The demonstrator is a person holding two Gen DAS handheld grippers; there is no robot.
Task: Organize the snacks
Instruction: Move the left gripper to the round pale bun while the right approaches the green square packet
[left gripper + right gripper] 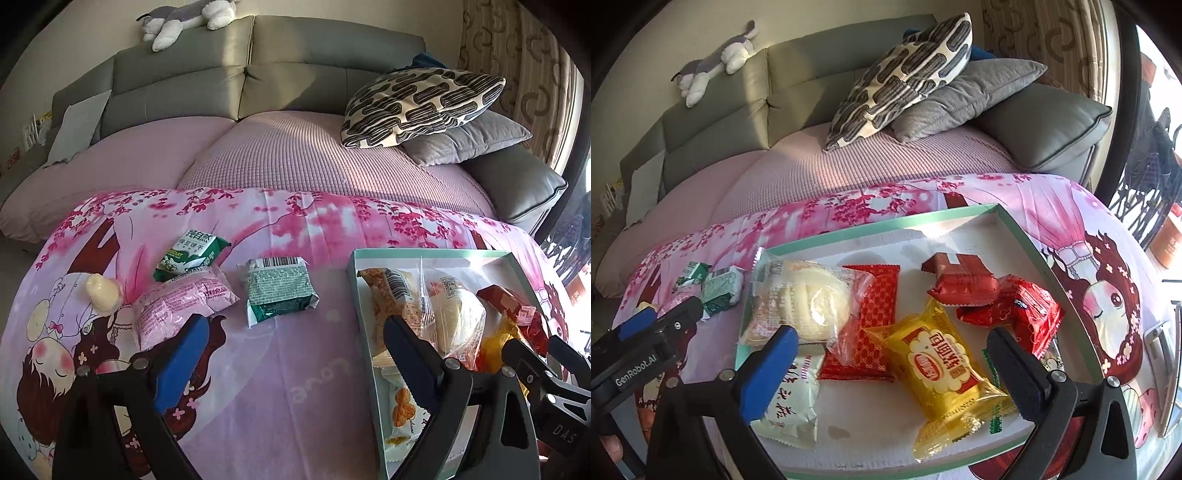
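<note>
Your left gripper [295,332] and right gripper [890,350] both hang spread wide, gripping nothing. Behind them you've got a grey sofa [221,74] with a pink cover, patterned pillow [421,107] and plush toy [184,22] up top. Closer is the pink cartoon cloth [277,369] on the surface. The mint tray [1027,240] sits on it, full of snacks like the yellow pack [938,365]. Outside, left of it, lies a green packet [277,288].
</note>
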